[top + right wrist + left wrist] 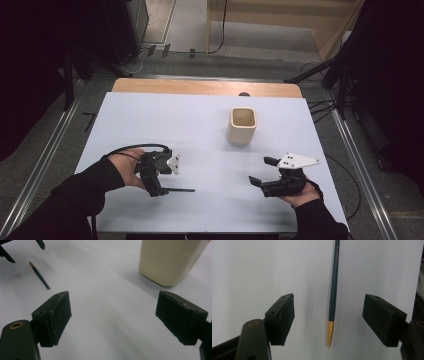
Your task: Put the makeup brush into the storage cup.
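- Pencil (333,297), dark green with a gold-coloured end, is seen lying flat on the white table (200,120), between the spread jaws of the left gripper (328,320) and untouched by either pad.
- Right gripper (113,320) is held wide open over bare table, nothing between its jaws.
- A cream square cup (242,125) is stood upright beyond the right gripper, well apart from the pencil.
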